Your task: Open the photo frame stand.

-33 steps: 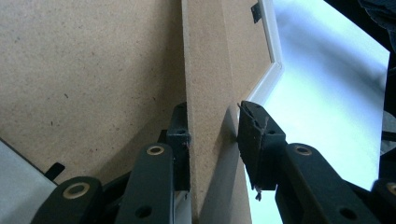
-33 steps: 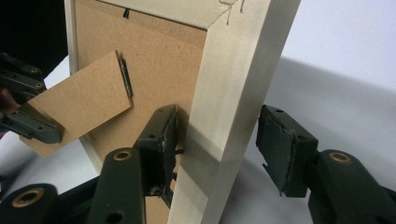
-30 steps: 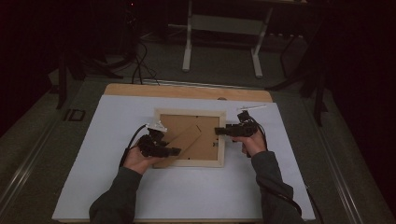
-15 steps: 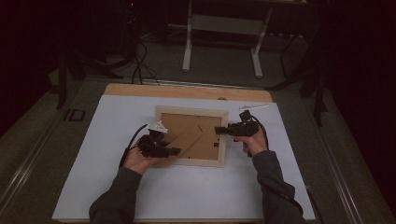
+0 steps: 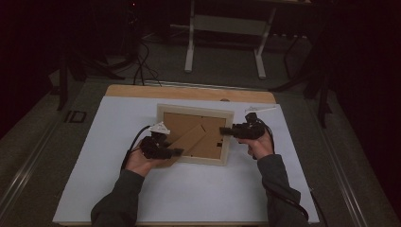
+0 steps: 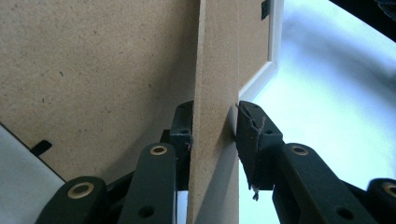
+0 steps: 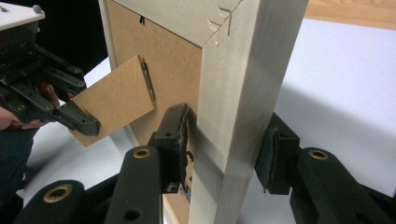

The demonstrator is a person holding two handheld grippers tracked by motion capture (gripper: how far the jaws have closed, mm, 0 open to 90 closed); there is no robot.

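A pale wooden picture frame (image 5: 194, 109) lies face down on the white mat, its brown backing board (image 6: 93, 70) upward. My left gripper (image 5: 177, 152) is shut on the brown stand flap (image 5: 187, 141), which is lifted off the backing; both pads (image 6: 182, 130) press on the flap (image 6: 215, 70). My right gripper (image 5: 222, 130) straddles the frame's right rail (image 7: 247, 70). Its jaws have just been closing, and its pads (image 7: 177, 135) now sit against both sides of the rail. The right gripper view also shows the left gripper (image 7: 88, 123) holding the flap (image 7: 116, 100).
The white mat (image 5: 118, 142) covers a wooden table whose bare strip (image 5: 142, 91) shows at the back. A small white object (image 5: 260, 109) lies by the frame's far right corner. Dark floor, cables and a stand's legs (image 5: 189, 56) lie beyond the table.
My right gripper has come slightly nearer and inward onto the frame's right rail, and its jaws have narrowed around it. The left gripper and the flap have stayed put.
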